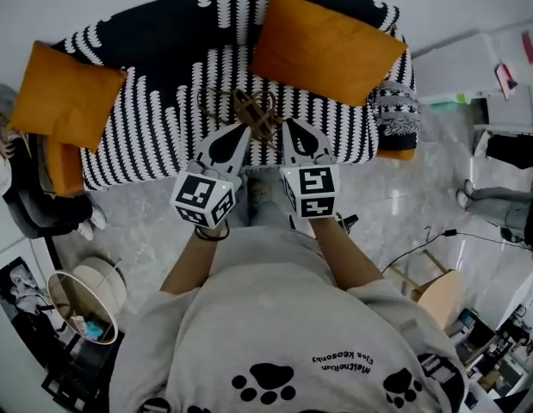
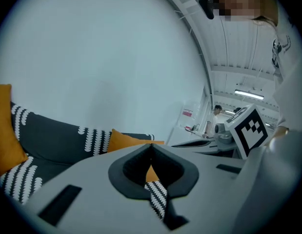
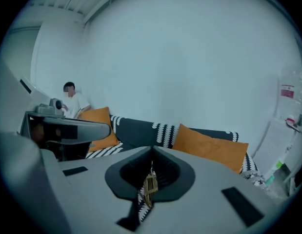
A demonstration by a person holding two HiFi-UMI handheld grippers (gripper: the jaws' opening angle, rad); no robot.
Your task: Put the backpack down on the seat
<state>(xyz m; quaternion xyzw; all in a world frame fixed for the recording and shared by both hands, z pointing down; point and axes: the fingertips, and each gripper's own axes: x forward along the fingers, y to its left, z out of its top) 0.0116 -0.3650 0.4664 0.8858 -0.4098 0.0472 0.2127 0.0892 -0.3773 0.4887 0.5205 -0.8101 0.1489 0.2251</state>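
Brown straps with a buckle (image 1: 257,114), the backpack's, lie on the black-and-white patterned seat (image 1: 154,140) at its front middle. I cannot separate the bag's body from the pattern. My left gripper (image 1: 242,131) and right gripper (image 1: 288,127) hover side by side just in front of the straps, one on each side. In the left gripper view the left gripper (image 2: 151,146) has its jaws together with nothing between them. The right gripper (image 3: 151,149) is also shut. Behind its tips the brass buckle (image 3: 150,184) shows through the gap, with patterned fabric below; nothing visibly pinched.
Two orange cushions (image 1: 326,46) (image 1: 64,97) lean on the sofa back. A person sits at the sofa's left end (image 1: 21,188). A round white lamp (image 1: 85,304) stands on the floor at the left. A wooden stool (image 1: 438,295) and a cable are at the right.
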